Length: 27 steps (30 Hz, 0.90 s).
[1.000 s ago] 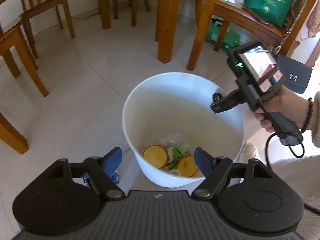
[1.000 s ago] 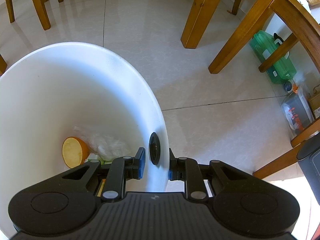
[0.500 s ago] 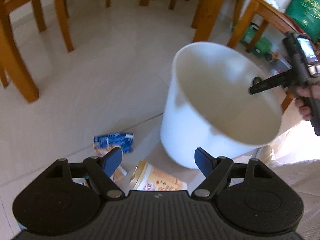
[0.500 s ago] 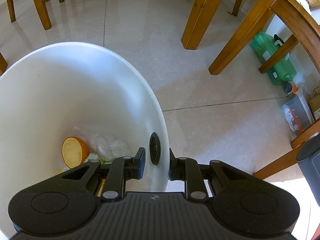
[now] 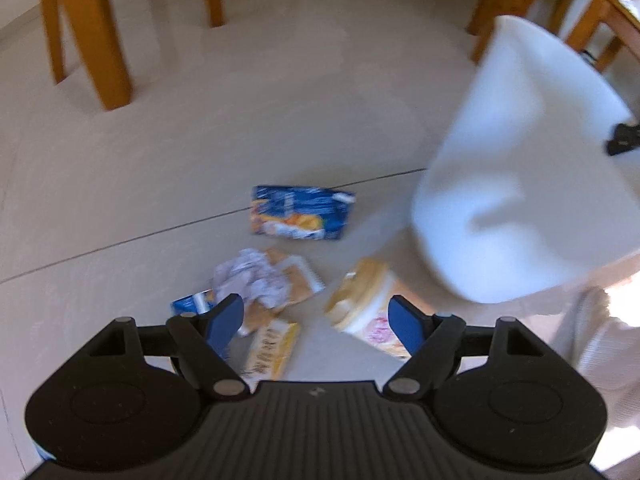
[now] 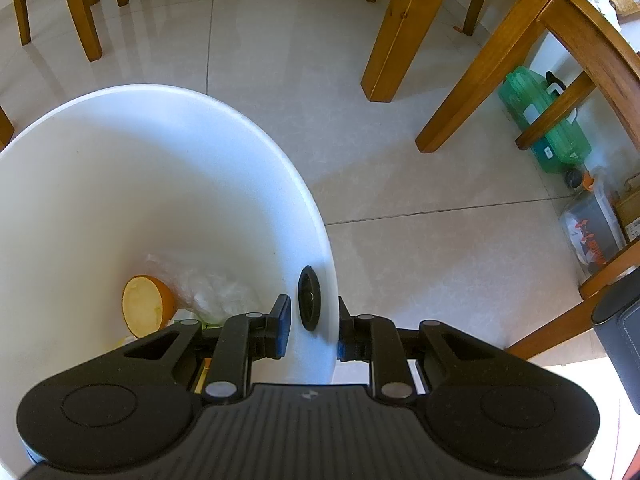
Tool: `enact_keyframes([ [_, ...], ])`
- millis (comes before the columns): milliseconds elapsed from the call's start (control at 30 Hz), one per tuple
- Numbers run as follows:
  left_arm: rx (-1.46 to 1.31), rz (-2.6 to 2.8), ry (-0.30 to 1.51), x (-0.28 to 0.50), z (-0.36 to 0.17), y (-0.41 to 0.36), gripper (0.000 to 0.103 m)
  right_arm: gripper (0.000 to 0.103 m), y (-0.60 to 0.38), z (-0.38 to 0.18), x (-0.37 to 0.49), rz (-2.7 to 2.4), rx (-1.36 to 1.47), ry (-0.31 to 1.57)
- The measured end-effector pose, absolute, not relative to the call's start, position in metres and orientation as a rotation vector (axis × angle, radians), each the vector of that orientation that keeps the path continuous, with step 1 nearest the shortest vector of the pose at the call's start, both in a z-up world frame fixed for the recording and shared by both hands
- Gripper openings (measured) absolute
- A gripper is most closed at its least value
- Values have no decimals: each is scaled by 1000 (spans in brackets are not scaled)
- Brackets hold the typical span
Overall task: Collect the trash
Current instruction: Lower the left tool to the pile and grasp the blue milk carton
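The white bin (image 6: 140,184) is held up off the floor and tipped a bit. The right gripper (image 6: 310,330) holds it by the rim, with one finger inside the wall and one outside, closed tight on it. Down in the bin lie an orange half (image 6: 146,306) and a crumpled clear bag (image 6: 212,292), so some trash is already in.

More trash is left on the floor (image 5: 280,92). A blue snack wrapper (image 5: 300,212) lies flat, near the bin. Closer in sit a crumpled paper ball (image 5: 252,276), a yellow packet (image 5: 270,350) and a paper cup (image 5: 366,306) lying on its side. The view here is blurry, so small bits are hard to tell.

The left gripper (image 5: 316,320) hangs over this pile with its fingers wide apart and nothing in them. I think it goes for the cup or the paper next. The job looks partly done, with at least four things left to pick up.
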<state>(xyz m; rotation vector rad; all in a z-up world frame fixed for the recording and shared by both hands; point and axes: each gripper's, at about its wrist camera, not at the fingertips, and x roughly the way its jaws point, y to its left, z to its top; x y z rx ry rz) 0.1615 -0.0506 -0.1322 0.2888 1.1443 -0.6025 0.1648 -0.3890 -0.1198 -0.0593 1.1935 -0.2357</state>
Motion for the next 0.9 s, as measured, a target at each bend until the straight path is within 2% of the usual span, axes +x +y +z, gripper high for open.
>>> enact_keyframes([
  [267,287,-461,1167,182,-182,-12,78,25,-389,-120,164,-238,-60,1191],
  [433,289,-394,1210,186,-215,6,72,25,-390,-120,164,-238,-55,1190],
  [667,279,-359,1230,189,-242,12,70,25,-390,-120,164,-238,-54,1191],
  [900,305,-304,1232,195,-266,5,64,25,-391,-120,164,-236,-53,1190],
])
